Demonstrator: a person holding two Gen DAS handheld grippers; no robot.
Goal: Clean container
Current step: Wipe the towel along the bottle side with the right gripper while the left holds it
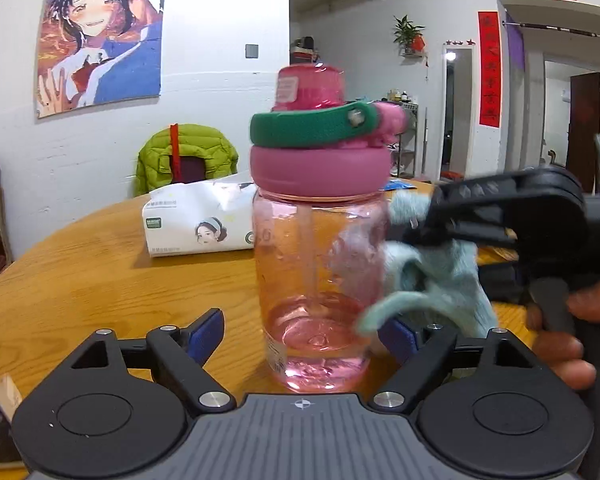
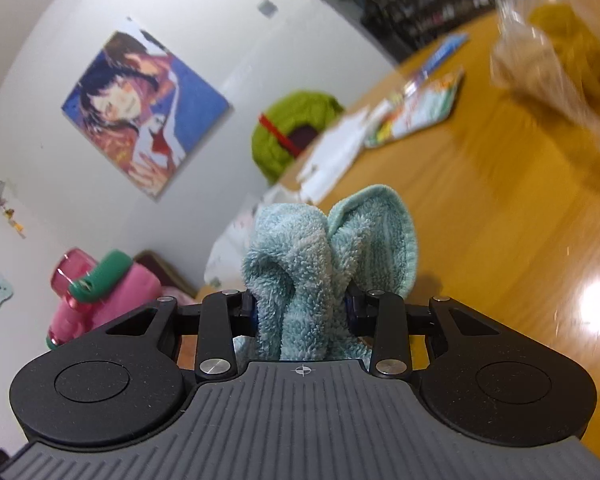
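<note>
Hiding bottle [image 1: 318, 264] edge, blurred cloth [image 1: 432, 280], perhaps touching

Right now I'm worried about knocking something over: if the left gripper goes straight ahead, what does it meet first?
The pink bottle. It stands upright on the table between the open left gripper fingers, apparently untouched.

tissue pack [image 1: 198, 222] behind bottle [image 1: 318, 280], table [image 1: 100, 272] left bare

Tissue pack [image 1: 198, 222]: green logo, print too small. Red door banners [image 1: 490, 70]: characters, perhaps couplets, unreadable.
</note>
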